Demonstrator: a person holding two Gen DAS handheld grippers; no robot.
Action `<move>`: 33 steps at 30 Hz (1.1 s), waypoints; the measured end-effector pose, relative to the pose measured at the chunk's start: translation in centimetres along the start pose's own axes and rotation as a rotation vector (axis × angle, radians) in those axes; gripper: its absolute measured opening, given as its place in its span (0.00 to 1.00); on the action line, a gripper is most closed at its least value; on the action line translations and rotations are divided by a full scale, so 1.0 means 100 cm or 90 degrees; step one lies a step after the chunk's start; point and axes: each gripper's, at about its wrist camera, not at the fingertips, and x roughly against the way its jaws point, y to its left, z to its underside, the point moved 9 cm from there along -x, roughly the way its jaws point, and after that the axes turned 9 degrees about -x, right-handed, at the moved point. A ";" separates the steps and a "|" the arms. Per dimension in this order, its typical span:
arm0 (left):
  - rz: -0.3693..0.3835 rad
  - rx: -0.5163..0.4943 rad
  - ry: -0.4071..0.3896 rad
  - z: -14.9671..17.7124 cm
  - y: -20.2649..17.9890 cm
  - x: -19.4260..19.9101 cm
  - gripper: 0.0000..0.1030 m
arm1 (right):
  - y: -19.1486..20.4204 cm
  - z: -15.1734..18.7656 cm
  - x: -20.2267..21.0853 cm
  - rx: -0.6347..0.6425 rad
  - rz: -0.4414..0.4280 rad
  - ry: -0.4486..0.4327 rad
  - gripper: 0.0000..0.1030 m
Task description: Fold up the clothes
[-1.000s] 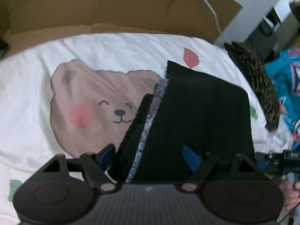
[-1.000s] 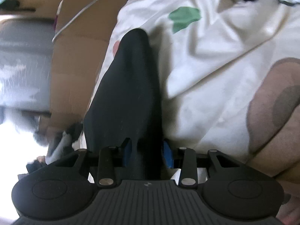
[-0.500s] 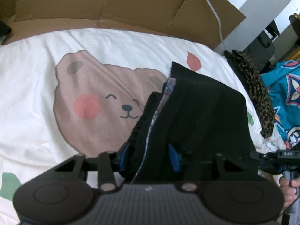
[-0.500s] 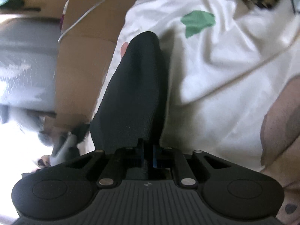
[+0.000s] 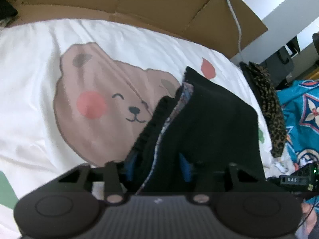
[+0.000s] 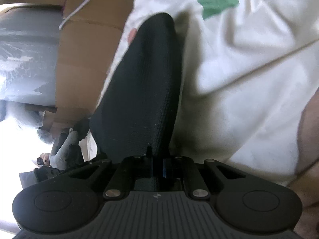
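A folded black garment (image 5: 215, 123) with a patterned inner lining lies on a white bedsheet (image 5: 39, 91) printed with a brown bear. My left gripper (image 5: 157, 165) is shut on the garment's thick near edge; its blue pads press several layers. In the right wrist view the same black garment (image 6: 143, 91) rises as a folded ridge, and my right gripper (image 6: 158, 167) is shut tight on its near edge. The right gripper's body (image 5: 295, 179) shows at the left view's right edge.
Brown cardboard (image 5: 139, 0) stands behind the bed, with a white cable (image 5: 235, 16) hanging over it. A leopard-print garment (image 5: 267, 107) and a teal patterned cloth (image 5: 303, 119) lie to the right. The sheet has green (image 6: 219, 2) and red (image 5: 207, 69) leaf prints.
Both grippers closed on the black garment: the left narrowed from wide open onto the thick edge, the right pinched fully shut. The garment has been lifted slightly.
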 end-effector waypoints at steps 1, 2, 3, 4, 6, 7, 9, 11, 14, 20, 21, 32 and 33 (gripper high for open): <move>0.009 0.006 0.003 0.001 -0.002 0.000 0.25 | 0.003 0.001 0.004 0.006 -0.002 -0.004 0.05; 0.014 0.009 0.006 0.002 -0.004 0.000 0.22 | 0.005 0.002 0.007 0.011 -0.004 -0.007 0.05; 0.017 0.010 0.009 0.003 -0.006 -0.001 0.22 | 0.005 0.002 0.011 0.012 -0.005 -0.010 0.05; 0.016 0.009 0.012 0.004 -0.008 -0.001 0.21 | 0.005 0.002 0.014 0.012 -0.005 -0.012 0.05; 0.023 0.016 0.018 0.007 -0.011 -0.002 0.20 | 0.006 0.000 0.019 0.007 -0.002 -0.017 0.05; 0.029 0.023 0.021 0.009 -0.012 -0.003 0.20 | 0.007 -0.001 0.021 0.006 -0.001 -0.019 0.05; 0.038 0.027 0.026 0.012 -0.015 -0.003 0.19 | 0.009 -0.003 0.027 0.004 0.000 -0.022 0.05; 0.043 0.021 0.029 0.015 -0.020 -0.001 0.18 | 0.009 -0.005 0.032 0.003 0.003 -0.023 0.05; 0.055 0.032 0.037 0.022 -0.029 0.001 0.17 | 0.009 -0.007 0.041 0.008 0.015 -0.021 0.05; 0.072 0.043 0.050 0.036 -0.047 0.005 0.16 | 0.008 -0.009 0.057 0.018 0.036 -0.015 0.05; 0.076 0.048 0.052 0.038 -0.049 0.006 0.16 | 0.007 -0.009 0.059 0.018 0.041 -0.014 0.05; 0.090 0.079 0.080 0.057 -0.058 0.016 0.16 | -0.009 -0.008 0.072 -0.010 0.080 0.008 0.06; 0.083 0.076 0.079 0.056 -0.056 0.018 0.16 | -0.010 -0.010 0.071 -0.003 0.082 0.005 0.10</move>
